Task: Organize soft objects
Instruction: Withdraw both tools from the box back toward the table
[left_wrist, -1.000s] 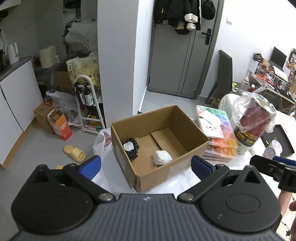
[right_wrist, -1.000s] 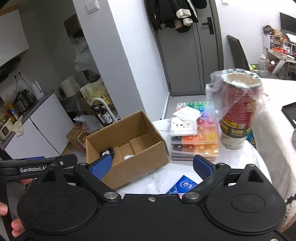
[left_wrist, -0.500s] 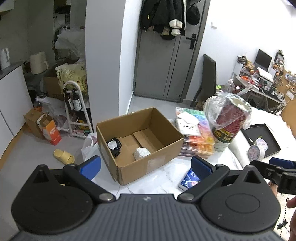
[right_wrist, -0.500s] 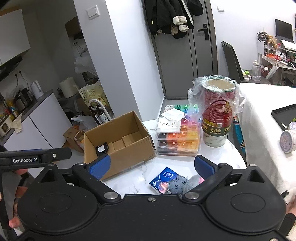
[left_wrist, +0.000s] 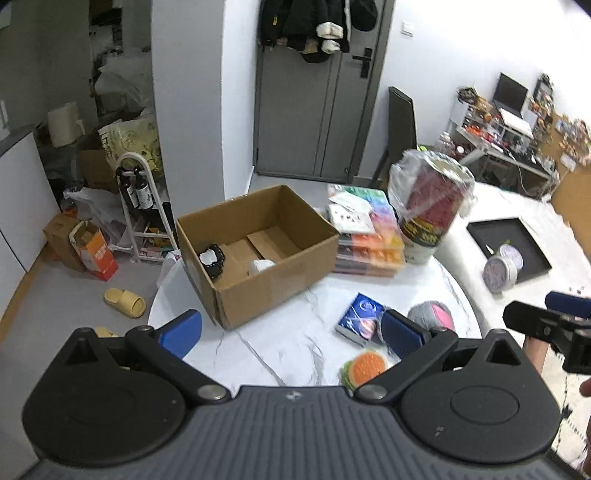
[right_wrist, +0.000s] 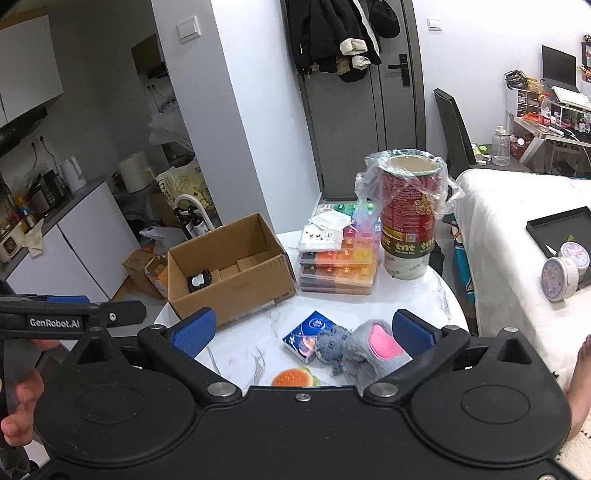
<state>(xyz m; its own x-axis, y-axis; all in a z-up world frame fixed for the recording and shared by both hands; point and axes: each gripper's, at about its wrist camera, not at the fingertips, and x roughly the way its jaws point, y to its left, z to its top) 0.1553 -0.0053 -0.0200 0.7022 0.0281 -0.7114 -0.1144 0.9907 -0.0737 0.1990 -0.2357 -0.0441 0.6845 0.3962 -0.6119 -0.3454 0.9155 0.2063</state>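
At the round table's (right_wrist: 258, 343) far left edge sits the cardboard box (right_wrist: 229, 273), two small items inside. Near the front edge lie a burger toy (right_wrist: 293, 378) and grey plush (right_wrist: 364, 349). The left gripper (left_wrist: 291, 332) gapes empty; the right gripper (right_wrist: 303, 328) has just widened, empty too. Soft plush may squash and slip free.

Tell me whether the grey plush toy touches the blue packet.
Touching: the right wrist view shows the grey plush toy with its head resting against the blue packet, no table showing between them.

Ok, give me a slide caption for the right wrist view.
Open right gripper above a grey plush toy near the cardboard box.
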